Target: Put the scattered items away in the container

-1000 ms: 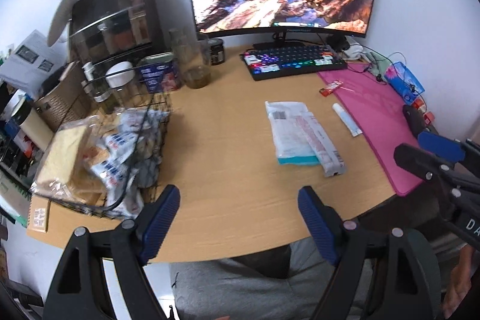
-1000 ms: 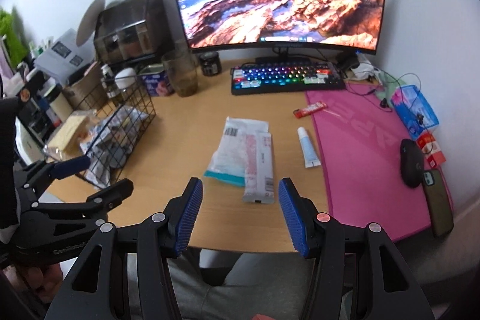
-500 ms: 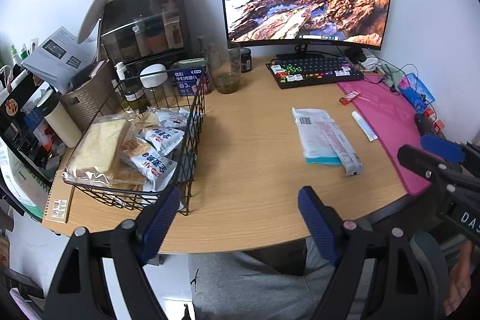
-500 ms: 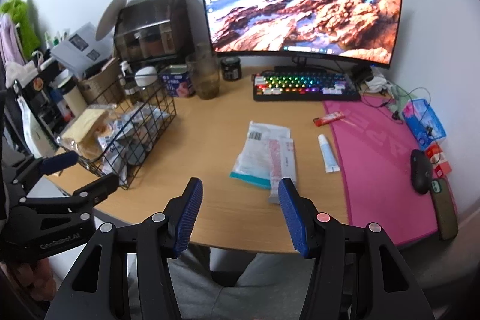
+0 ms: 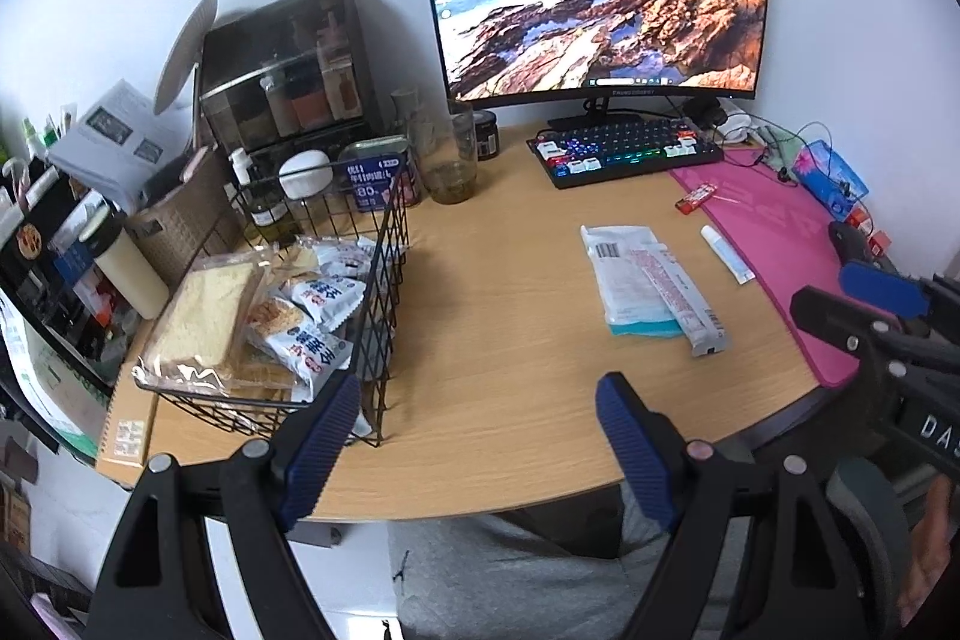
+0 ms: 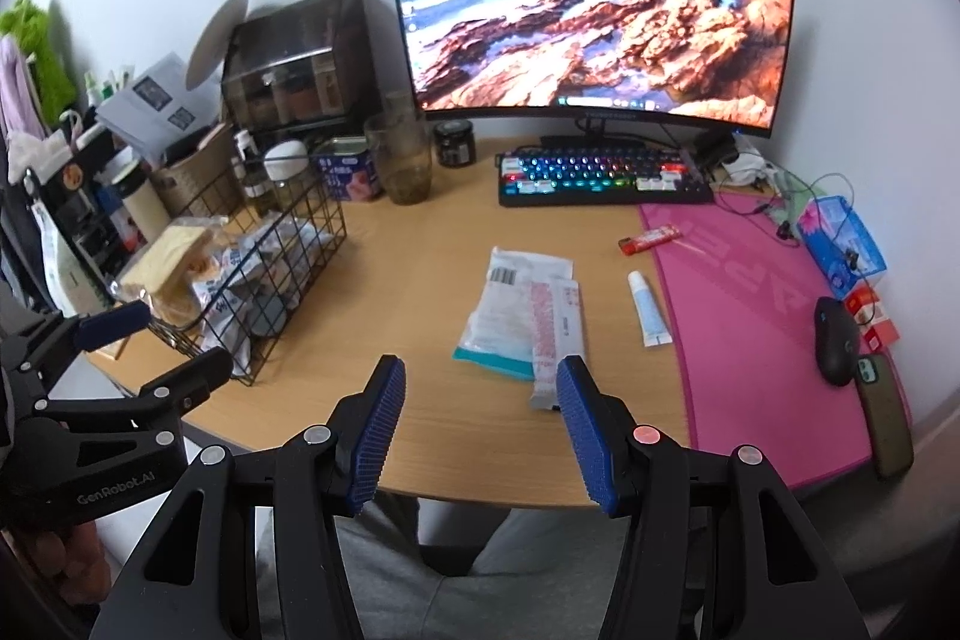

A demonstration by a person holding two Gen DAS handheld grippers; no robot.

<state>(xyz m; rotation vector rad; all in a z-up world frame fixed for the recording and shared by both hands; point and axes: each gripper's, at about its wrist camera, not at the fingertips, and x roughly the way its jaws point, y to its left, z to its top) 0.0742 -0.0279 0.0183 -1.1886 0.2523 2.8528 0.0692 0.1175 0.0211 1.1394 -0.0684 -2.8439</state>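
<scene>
A black wire basket [image 5: 384, 292] [image 6: 312, 244] at the desk's left holds bread and several snack packets. On the bare wood lie a white pouch with a teal edge [image 5: 624, 274] [image 6: 504, 304], a long red-and-white packet [image 5: 678, 298] [image 6: 555, 334] across it, a small white tube [image 5: 726, 253] [image 6: 648, 307] and a red lighter [image 5: 696, 197] [image 6: 651, 238]. My left gripper [image 5: 474, 433] hangs open and empty above the desk's front edge, beside the basket. My right gripper [image 6: 477, 421] is open too, nothing between its fingers, just short of the long packet.
A monitor [image 6: 594, 22], lit keyboard [image 6: 600, 175], glass [image 6: 405, 163], jar [image 6: 456, 143] and tin [image 6: 348, 169] line the back. A pink mat [image 6: 756, 316] on the right carries a mouse [image 6: 835, 337] and phone [image 6: 888, 412]. A person's grey-clad legs [image 5: 510, 574] are below the desk edge.
The left wrist view has swung left and drawn back, so the basket and the shelf clutter show more fully. The right view has shifted slightly. Nothing on the desk has moved.
</scene>
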